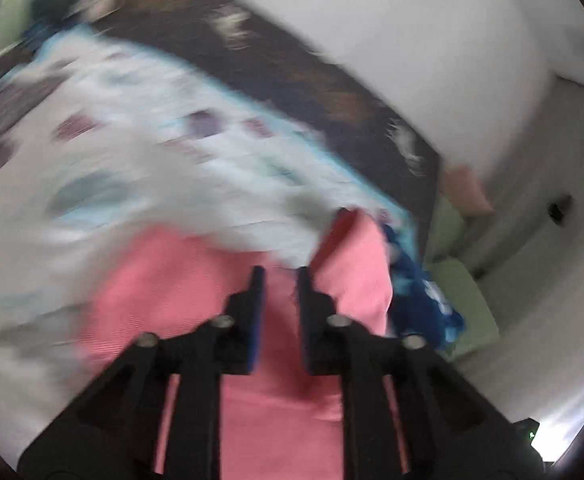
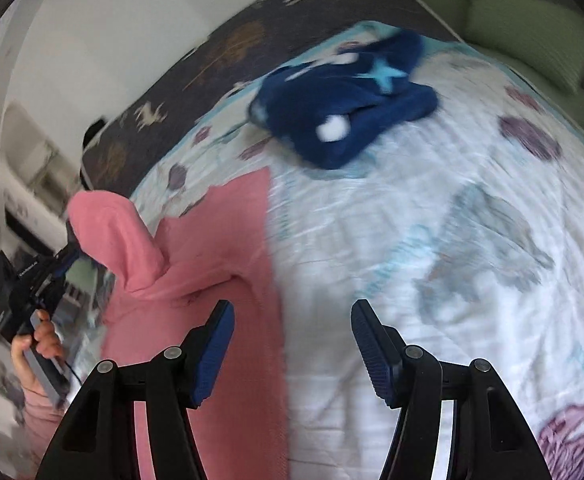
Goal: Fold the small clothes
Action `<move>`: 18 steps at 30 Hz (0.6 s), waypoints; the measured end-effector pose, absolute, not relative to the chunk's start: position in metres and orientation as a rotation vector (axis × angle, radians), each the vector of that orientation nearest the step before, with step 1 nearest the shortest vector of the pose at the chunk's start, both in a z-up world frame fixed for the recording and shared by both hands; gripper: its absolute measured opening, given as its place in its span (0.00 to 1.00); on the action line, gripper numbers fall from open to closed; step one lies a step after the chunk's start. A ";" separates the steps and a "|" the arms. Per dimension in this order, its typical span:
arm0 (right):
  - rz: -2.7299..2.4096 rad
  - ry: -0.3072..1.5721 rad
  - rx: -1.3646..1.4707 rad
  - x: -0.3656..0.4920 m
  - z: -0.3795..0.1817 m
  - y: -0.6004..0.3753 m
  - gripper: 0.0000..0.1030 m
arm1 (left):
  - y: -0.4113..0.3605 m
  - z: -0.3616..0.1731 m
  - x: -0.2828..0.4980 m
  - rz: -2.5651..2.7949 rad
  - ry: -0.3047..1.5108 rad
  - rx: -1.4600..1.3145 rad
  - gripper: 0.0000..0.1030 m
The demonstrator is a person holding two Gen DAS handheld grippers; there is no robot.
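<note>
The left gripper (image 1: 280, 276) is hanging over a pink garment (image 1: 276, 400), its fingers (image 1: 256, 292) narrowly parted with pink cloth showing in the gap. The left wrist view is badly smeared, so I cannot tell whether the pads are actually pinching the fabric or only sitting close on either side of it. From the right wrist view, the left gripper (image 2: 72, 248) is showing at the far left edge, held in the person's hand (image 2: 38, 340), with a raised loop of the pink garment (image 2: 212, 264) draped up against its tip.

The pink garment is lying on a white patterned blanket (image 2: 431, 240), near the blanket's left edge as the right camera sees it, with one flap lifted and the rest lying flat.

The right gripper (image 2: 292, 312) is spread wide and holding nothing; its left finger is hovering over the pink cloth and its right finger over bare blanket.

A dark blue garment (image 2: 343, 100) with a light star and a white spot is sitting crumpled farther up the blanket, well apart from the pink one. A dark blanket with animal shapes (image 2: 220, 48) is lying beyond the white one, and green cushions (image 2: 531, 28) are sitting at the top right.
</note>
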State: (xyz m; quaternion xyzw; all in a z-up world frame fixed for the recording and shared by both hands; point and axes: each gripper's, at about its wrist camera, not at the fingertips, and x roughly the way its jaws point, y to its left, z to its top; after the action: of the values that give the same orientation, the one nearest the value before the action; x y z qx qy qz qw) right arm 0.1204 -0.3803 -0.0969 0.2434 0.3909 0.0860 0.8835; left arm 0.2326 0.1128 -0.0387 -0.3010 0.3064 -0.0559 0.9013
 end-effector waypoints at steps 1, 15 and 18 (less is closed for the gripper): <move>0.190 0.816 0.462 0.125 -0.095 -0.370 0.60 | 0.126 -0.050 0.229 -0.051 0.685 -0.601 0.22; 0.227 0.829 0.091 0.155 -0.087 -0.290 0.61 | 0.130 -0.102 0.230 -0.090 0.833 -0.593 0.52; 0.228 0.829 0.063 0.158 -0.088 -0.287 0.61 | 0.127 -0.102 0.243 -0.068 0.858 -0.557 0.52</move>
State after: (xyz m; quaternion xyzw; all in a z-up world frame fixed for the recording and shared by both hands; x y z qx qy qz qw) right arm 0.1583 -0.2872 -0.0885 0.0306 0.4019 0.1107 0.9085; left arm 0.2429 0.1266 -0.1016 -0.2666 0.4103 -0.0325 0.8715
